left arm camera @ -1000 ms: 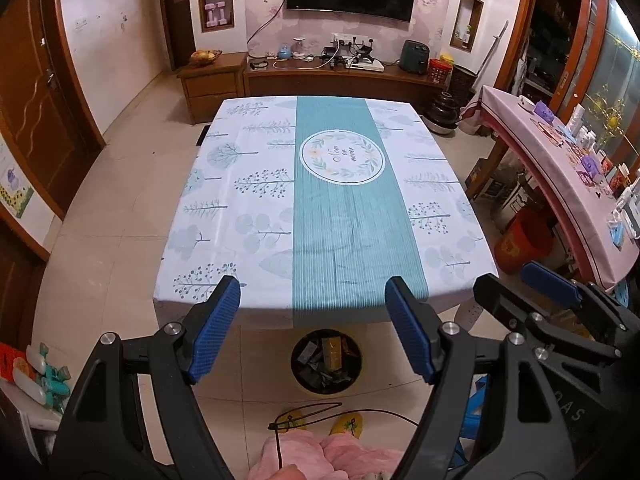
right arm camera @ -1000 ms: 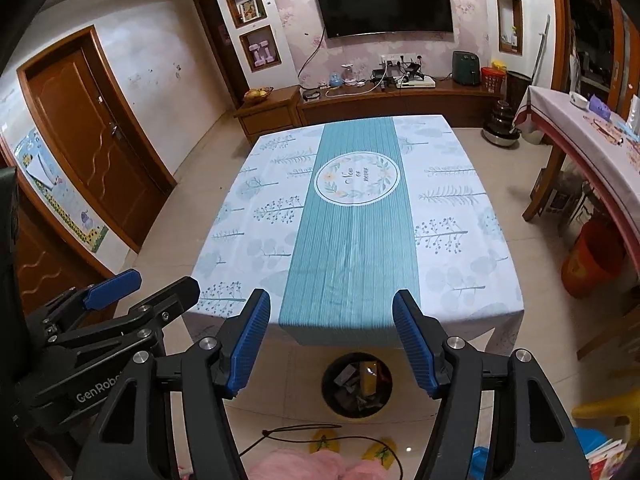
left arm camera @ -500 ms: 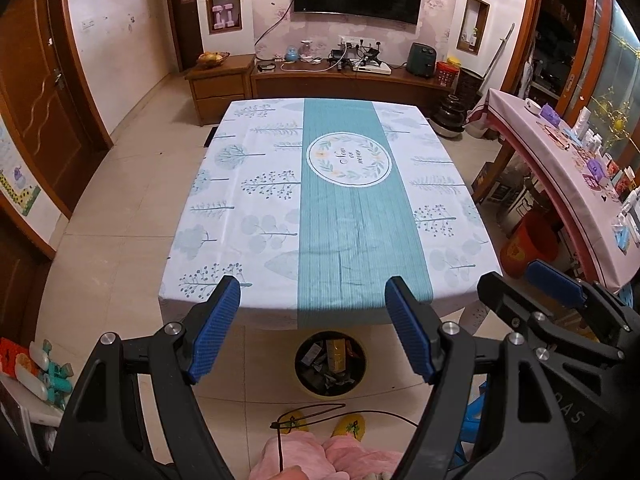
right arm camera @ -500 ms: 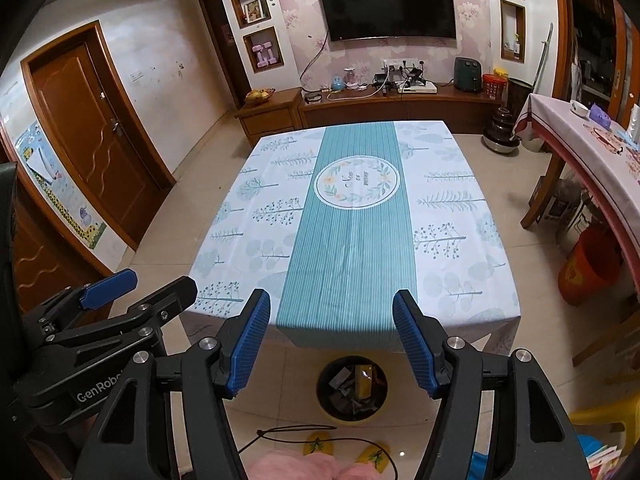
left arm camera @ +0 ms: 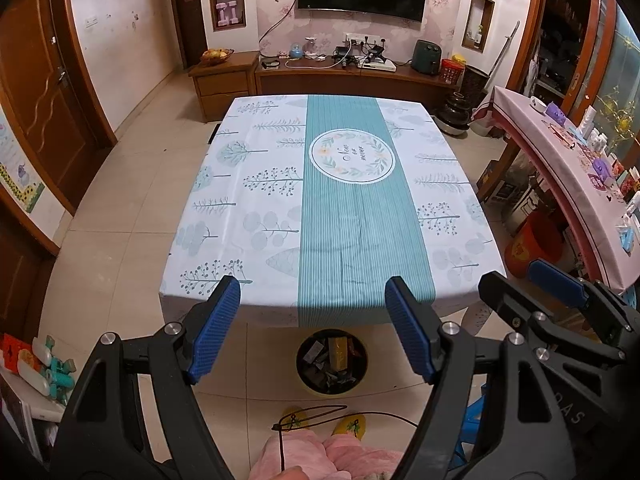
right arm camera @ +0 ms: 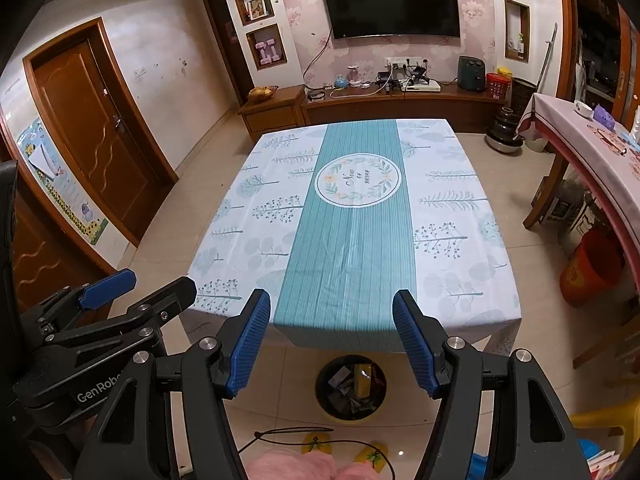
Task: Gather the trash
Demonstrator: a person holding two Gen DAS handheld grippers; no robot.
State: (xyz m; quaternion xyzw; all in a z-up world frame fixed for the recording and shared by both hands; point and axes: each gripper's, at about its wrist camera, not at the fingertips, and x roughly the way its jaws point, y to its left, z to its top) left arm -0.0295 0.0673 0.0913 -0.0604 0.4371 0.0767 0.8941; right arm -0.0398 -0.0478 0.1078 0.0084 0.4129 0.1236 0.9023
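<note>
- Teal-and-white cloth covers the worktop, leaf wreath printed at centre.
- Round trash bin on the tiled floor, just below the worktop's near edge, holding wrappers and scraps.
- Left gripper: blue-padded fingers spread wide, holding nothing.
- Right gripper: fingers likewise wide apart, holding nothing, above the bin.
- Yellow slippers near the bin.

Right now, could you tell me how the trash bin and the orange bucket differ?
The trash bin is dark with a yellow rim and sits by the table's near edge; the orange bucket sits under the pink side table. The bin holds wrappers; the bucket's inside is hidden. Both stand on the floor.
</note>
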